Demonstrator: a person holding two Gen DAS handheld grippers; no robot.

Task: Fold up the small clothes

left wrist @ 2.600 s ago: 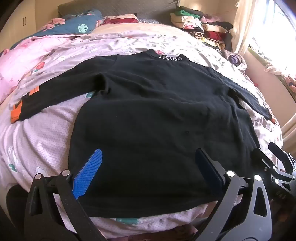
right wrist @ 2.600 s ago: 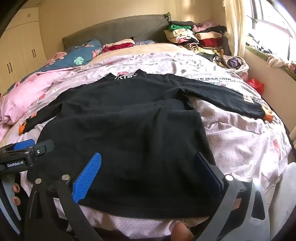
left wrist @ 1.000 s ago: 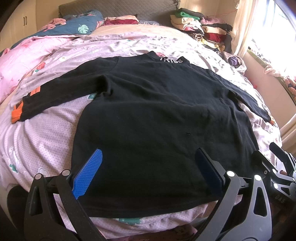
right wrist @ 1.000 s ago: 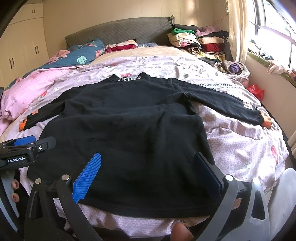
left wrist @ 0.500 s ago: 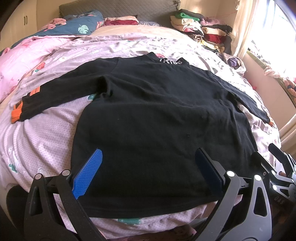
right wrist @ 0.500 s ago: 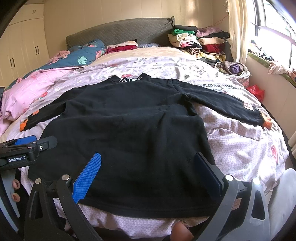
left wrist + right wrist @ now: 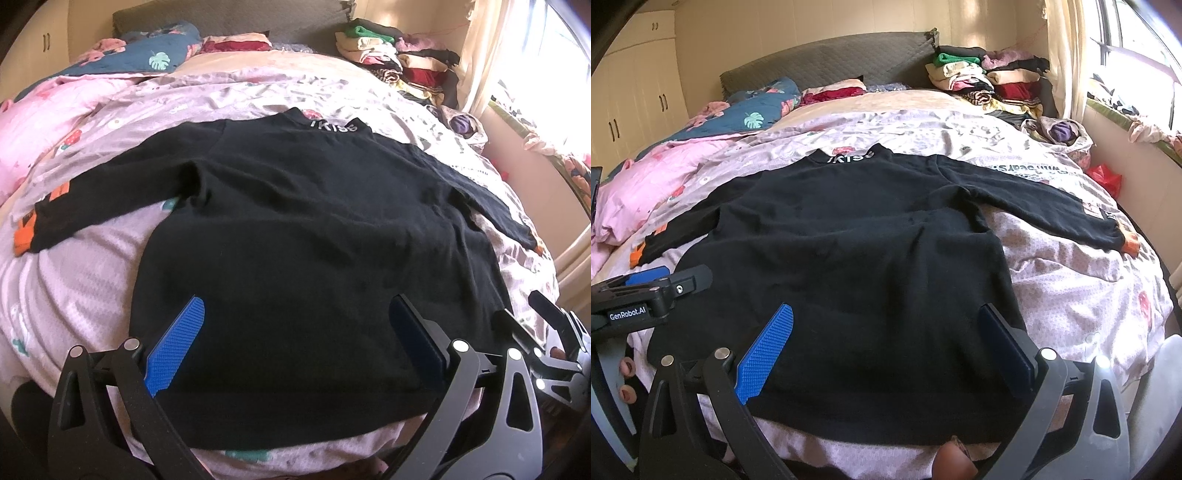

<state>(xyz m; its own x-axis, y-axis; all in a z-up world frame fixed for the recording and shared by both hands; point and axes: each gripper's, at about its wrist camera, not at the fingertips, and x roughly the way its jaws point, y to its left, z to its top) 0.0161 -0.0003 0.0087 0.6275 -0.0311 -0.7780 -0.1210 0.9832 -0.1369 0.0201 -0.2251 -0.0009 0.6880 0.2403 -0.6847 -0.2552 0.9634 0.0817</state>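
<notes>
**A:** Where does the garment lie?

**B:** A black long-sleeved sweater (image 7: 314, 236) is spread flat on the bed's pale pink floral cover (image 7: 74, 280), hem nearest both tools, collar with white lettering at the far end. Its sleeves reach out to either side, each ending in an orange cuff (image 7: 1130, 245).

**A:** And the tools?

**B:** The left tool (image 7: 295, 343) hangs just above the hem, jaws spread wide, nothing between them; one blue ribbed pad (image 7: 173, 350) sits over the sweater's left edge. The right tool (image 7: 886, 343) is likewise spread wide and empty over the hem, towards the sweater's right side. Each appears at the edge of the other's view.

**A:** What lies beyond them?

**B:** Past the collar, a grey quilted headboard (image 7: 827, 62). Ahead and to the right, a pile of folded clothes (image 7: 990, 81) beside a sunlit window (image 7: 1137, 44). Ahead and to the left, a pink quilt (image 7: 639, 192) and a dark blue leaf-print quilt (image 7: 746, 110), with cream wardrobe doors (image 7: 631, 96) behind.
</notes>
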